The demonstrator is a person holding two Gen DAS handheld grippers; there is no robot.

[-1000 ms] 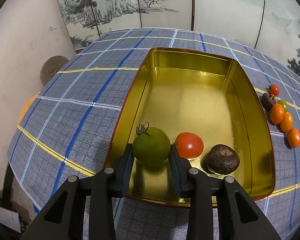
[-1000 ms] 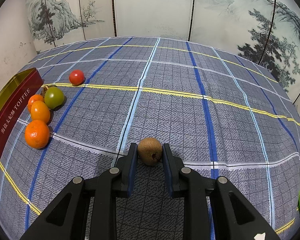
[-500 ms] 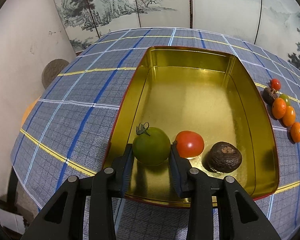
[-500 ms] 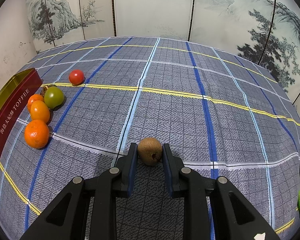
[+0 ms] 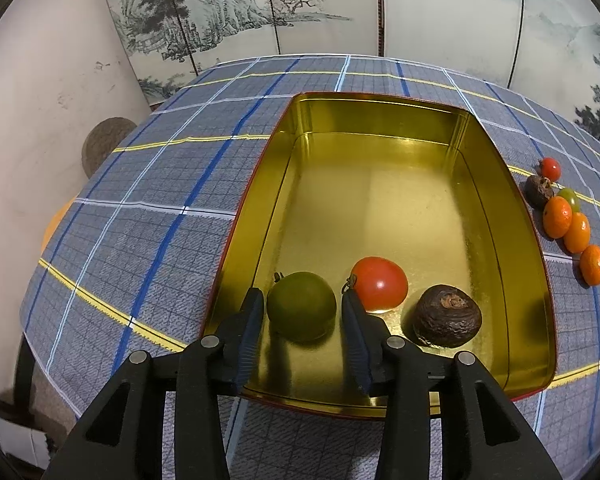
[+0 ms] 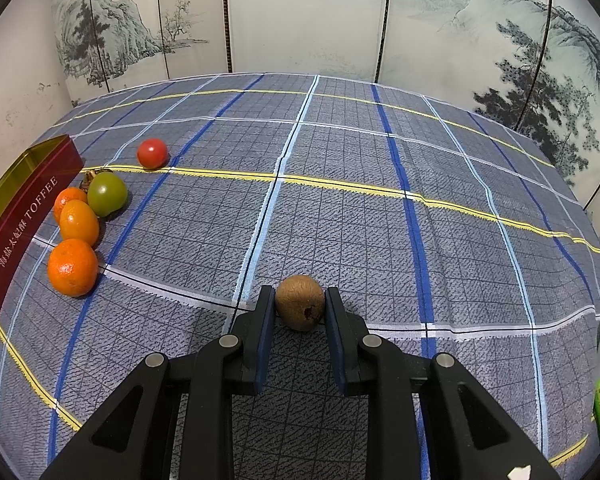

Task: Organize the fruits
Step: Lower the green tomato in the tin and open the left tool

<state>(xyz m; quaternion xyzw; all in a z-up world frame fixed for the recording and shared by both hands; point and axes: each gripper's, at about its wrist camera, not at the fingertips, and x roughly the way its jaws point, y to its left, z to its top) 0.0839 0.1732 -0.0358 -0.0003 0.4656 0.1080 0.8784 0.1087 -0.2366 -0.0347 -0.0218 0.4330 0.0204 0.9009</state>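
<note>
Left tongs (image 5: 302, 306) were spreading around the green tomato (image 5: 301, 305), which sat in the tin (image 5: 380, 116) beside a red tomato (image 5: 380, 283); right tongs (image 6: 299, 306) pinched a kiwi (image 6: 300, 302) on the counter (image 6: 340, 208).

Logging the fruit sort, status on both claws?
Left claw opening, green tomato released in gold tin. Right claw shut on brown fruit. Nothing blocking.

The red tin (image 6: 24, 216) bears "TOFFEE" in pale letters after some Chinese characters.
</note>
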